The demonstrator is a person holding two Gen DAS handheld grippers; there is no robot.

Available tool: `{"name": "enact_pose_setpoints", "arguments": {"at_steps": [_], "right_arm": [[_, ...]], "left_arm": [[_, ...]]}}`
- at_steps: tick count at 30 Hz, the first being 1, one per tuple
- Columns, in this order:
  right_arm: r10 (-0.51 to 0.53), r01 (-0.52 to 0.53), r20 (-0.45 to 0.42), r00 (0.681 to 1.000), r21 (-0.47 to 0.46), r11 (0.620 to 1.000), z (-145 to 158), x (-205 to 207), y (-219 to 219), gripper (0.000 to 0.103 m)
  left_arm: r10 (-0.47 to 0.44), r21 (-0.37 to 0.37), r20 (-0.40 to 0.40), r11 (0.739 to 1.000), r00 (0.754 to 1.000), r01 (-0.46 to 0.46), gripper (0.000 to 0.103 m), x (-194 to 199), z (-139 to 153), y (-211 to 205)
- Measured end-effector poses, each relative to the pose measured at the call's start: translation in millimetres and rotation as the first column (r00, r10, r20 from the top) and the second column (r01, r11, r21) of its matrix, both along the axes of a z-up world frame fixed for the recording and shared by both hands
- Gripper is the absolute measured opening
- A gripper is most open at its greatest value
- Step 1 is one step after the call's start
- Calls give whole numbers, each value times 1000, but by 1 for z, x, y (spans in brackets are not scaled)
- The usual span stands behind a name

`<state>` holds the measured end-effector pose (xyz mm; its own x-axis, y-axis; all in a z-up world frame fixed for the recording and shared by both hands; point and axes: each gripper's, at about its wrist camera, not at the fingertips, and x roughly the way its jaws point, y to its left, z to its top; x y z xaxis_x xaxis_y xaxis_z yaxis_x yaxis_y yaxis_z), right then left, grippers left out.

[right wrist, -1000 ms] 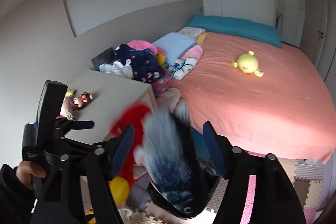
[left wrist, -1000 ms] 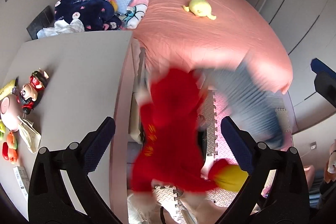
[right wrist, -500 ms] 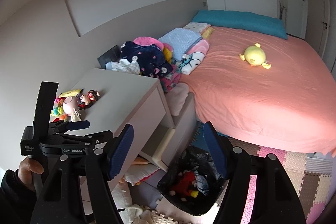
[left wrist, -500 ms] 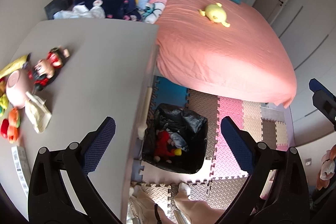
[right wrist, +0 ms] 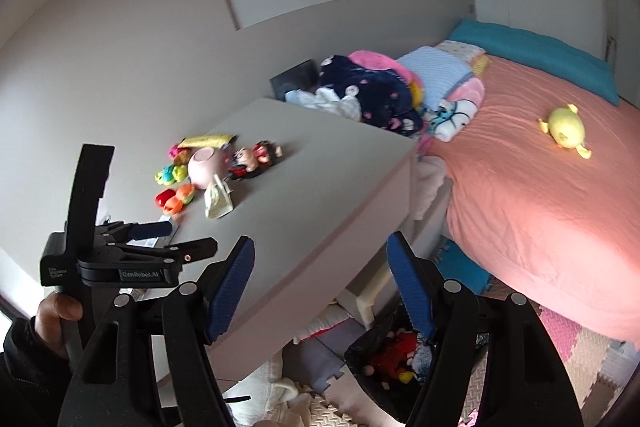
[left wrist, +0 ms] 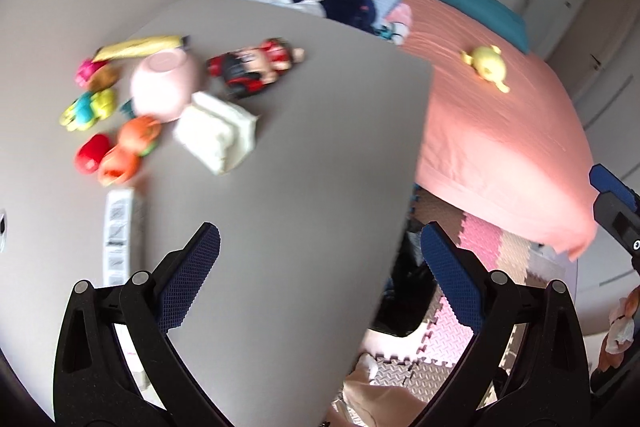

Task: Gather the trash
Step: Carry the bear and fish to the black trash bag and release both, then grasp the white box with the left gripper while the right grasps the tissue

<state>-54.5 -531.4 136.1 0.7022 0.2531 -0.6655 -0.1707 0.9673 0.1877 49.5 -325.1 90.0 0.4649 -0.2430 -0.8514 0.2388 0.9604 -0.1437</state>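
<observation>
My left gripper (left wrist: 320, 251) is open and empty above the grey table (left wrist: 304, 187). On the table lie a crumpled white tissue (left wrist: 216, 135), a pink bowl (left wrist: 164, 87), a red doll (left wrist: 252, 65), a yellow wrapper (left wrist: 140, 47), small colourful toys (left wrist: 112, 147) and a white label strip (left wrist: 118, 231). My right gripper (right wrist: 320, 279) is open and empty over the table's front edge. The black trash bag (right wrist: 384, 355) on the floor holds a red plush toy (right wrist: 396, 351). The left gripper shows in the right wrist view (right wrist: 160, 239).
A bed with a pink sheet (right wrist: 540, 195) lies to the right with a yellow plush (right wrist: 566, 127) on it. Piled clothes and pillows (right wrist: 380, 95) sit behind the table. Foam floor mats (left wrist: 480, 239) cover the floor. Soft white items lie under the table.
A red plush and a grey item fell from between the fingers into the trash bag a second ago. Both grippers have since swung left toward the table top and its items.
</observation>
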Motion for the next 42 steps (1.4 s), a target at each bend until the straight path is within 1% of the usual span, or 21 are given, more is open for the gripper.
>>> {"name": "enact_pose_setpoints", "arguments": {"at_steps": [2,5,7,9,10,12,17,18,19,20,22,23,27,29,34,36,38,39,40,41,42], "right_arm": [[41,-41,4,999,-22,999,-4,4,20,70],[78,-77,34,996,-35,996,-9,9,43,70],[102,-101,54,993,-19,995,-14,13,52,70],[139,-140,56,989,12,990,-22,20,62,70],[156,-158,61,986,26,987,-25,22,67,72],[180,-183,66,981,51,982,-31,28,76,75],[230,-226,-12,973,143,964,-43,47,91,77],[241,-234,-34,970,144,961,-46,52,95,77],[258,-247,-61,964,145,958,-48,58,99,77],[271,-257,-77,960,153,954,-50,61,102,77],[286,-267,-96,953,171,948,-54,70,108,77],[292,-271,-106,951,173,947,-56,76,113,77],[298,-280,-119,947,149,948,-60,94,127,77],[293,-276,-135,946,130,952,-64,110,136,77],[303,-291,-156,940,96,952,-76,146,157,75],[308,-299,-160,938,82,951,-81,158,166,73],[309,-300,-174,935,72,951,-87,168,172,70],[308,-301,-185,933,68,951,-89,171,175,67],[309,-302,-192,931,68,951,-92,174,177,63],[306,-299,-198,931,63,952,-95,177,179,63],[305,-301,-204,930,55,952,-97,179,182,60]], "left_arm": [[48,13,2,999,999,-48,97,-3,-3,20],[115,18,10,993,993,-115,97,-8,-6,49],[161,26,14,987,987,-161,97,-11,-10,68],[197,59,19,978,980,-198,97,-11,-14,82],[216,77,19,973,976,-216,97,-11,-18,89],[235,86,9,968,972,-235,97,-11,-27,101],[254,105,-1,962,967,-253,96,-10,-45,111],[254,104,-1,962,967,-252,94,-10,-47,112],[253,98,-1,963,968,-251,89,-10,-50,113],[255,98,-2,962,967,-254,86,-11,-50,113],[260,94,-7,962,966,-258,84,-10,-55,115],[263,89,-10,961,965,-261,81,-9,-57,116],[269,70,-27,961,963,-267,79,-5,-64,120],[265,86,-14,961,964,-263,77,-4,-67,120],[247,120,15,961,969,-247,76,-3,-70,117],[252,132,37,958,967,-255,68,-4,-70,117],[254,135,62,956,965,-261,47,-6,-69,119],[260,130,66,955,963,-266,41,-5,-68,121],[266,122,69,954,962,-272,32,-4,-67,124],[271,113,70,954,960,-278,27,-4,-67,127],[275,94,67,955,959,-280,27,-4,-67,131]]}}
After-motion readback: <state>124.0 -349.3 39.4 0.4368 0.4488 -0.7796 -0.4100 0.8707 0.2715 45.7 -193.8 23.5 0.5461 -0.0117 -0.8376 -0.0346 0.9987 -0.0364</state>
